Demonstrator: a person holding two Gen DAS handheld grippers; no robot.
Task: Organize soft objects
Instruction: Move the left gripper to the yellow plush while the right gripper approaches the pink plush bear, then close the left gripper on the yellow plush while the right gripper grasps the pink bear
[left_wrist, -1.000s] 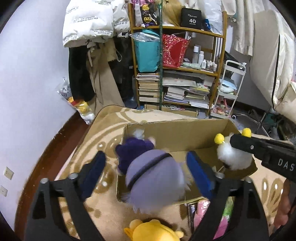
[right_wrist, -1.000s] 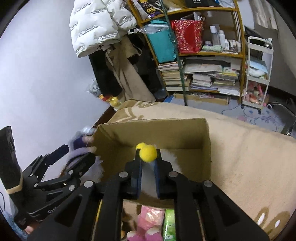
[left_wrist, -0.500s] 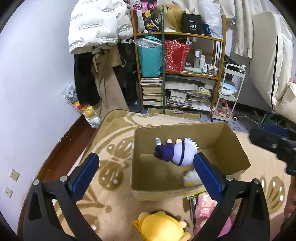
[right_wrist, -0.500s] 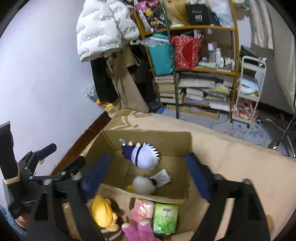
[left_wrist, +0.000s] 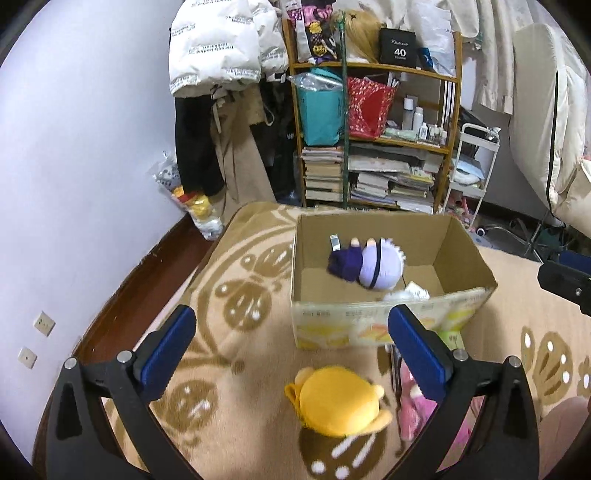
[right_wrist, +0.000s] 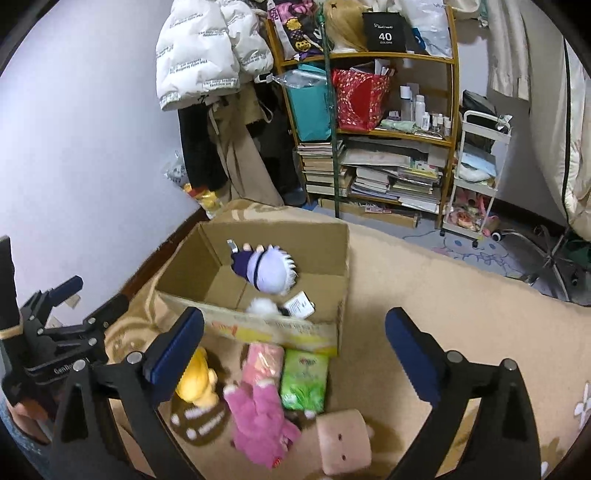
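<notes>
Both my grippers hang spread and empty. The yellow plush (left_wrist: 338, 404) lies on the rug at 6 o'clock from the box (left_wrist: 373, 328), dead centre between my left gripper (left_wrist: 293, 350) pads, nearer than my right gripper (right_wrist: 291, 349).

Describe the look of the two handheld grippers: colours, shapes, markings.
Both are matte black plastic frames with triangular cut-outs and silver pivot bolts. Each finger ends in a flat blue rectangular pad. The left gripper and right gripper look the same build. Seen from the right wrist camera, the left one carries white lettering starting "GenRo", with a tan band around a black part at its rear. No cables show.
</notes>
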